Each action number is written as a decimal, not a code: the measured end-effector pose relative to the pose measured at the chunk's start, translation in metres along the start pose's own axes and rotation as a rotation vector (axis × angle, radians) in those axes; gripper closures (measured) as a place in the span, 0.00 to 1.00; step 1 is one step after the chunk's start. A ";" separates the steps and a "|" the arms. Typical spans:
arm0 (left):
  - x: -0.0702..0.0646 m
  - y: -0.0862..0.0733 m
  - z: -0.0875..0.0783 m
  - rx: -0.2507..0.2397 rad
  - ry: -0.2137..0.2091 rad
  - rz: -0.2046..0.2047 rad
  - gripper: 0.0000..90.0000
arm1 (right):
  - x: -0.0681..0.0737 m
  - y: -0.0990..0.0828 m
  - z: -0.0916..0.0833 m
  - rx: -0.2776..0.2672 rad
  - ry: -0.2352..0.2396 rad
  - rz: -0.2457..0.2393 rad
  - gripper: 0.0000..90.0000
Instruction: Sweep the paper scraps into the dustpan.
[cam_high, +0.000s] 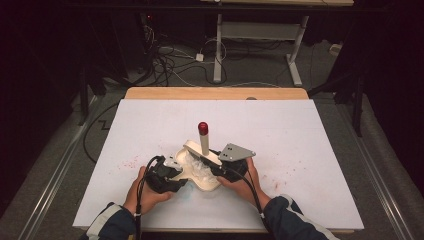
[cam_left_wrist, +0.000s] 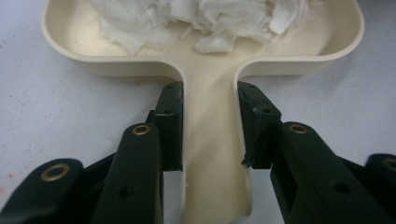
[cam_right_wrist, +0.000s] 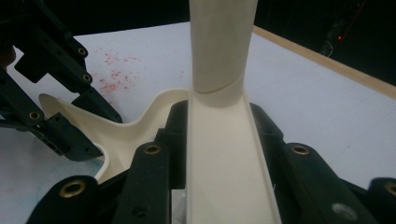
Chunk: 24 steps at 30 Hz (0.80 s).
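Observation:
A cream dustpan (cam_high: 206, 184) lies near the front of the white table (cam_high: 300, 130), with crumpled white paper (cam_high: 196, 165) in its tray. My left gripper (cam_high: 178, 181) is shut on the dustpan's handle (cam_left_wrist: 210, 140), a jaw pressed to each side; the paper (cam_left_wrist: 201, 18) is heaped in the tray ahead. My right gripper (cam_high: 220, 165) is shut on the flat cream back of a brush (cam_right_wrist: 224, 154), held over the pan. The brush's round handle (cam_high: 204, 144) stands upright and ends in a red tip (cam_high: 203, 127). In the right gripper view the left gripper (cam_right_wrist: 56, 116) shows on the dustpan (cam_right_wrist: 126, 130).
Red specks (cam_high: 127, 162) are scattered on the table left of the pan. A wooden strip (cam_high: 215, 93) edges the table's far side. Beyond it are cables (cam_high: 165, 60) on the floor and the white legs of another table (cam_high: 218, 50).

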<state>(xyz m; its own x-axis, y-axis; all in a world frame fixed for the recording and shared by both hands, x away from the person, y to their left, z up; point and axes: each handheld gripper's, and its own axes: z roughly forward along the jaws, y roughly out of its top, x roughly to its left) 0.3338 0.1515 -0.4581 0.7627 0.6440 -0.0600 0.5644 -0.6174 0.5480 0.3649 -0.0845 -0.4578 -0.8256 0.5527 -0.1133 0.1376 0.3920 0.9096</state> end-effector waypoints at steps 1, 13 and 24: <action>0.000 0.000 0.000 0.001 0.000 0.001 0.71 | -0.001 0.001 -0.001 -0.008 0.002 0.007 0.75; 0.000 -0.002 0.002 0.005 0.007 0.015 0.71 | -0.030 0.029 -0.041 -0.090 -0.048 0.075 0.75; 0.003 -0.003 0.003 0.011 -0.009 0.005 0.71 | -0.055 0.000 -0.034 0.046 -0.132 0.096 0.75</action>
<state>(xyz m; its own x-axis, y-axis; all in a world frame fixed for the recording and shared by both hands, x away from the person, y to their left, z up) 0.3356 0.1540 -0.4624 0.7684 0.6367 -0.0647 0.5640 -0.6259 0.5387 0.3921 -0.1401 -0.4376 -0.7286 0.6801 -0.0813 0.2399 0.3646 0.8997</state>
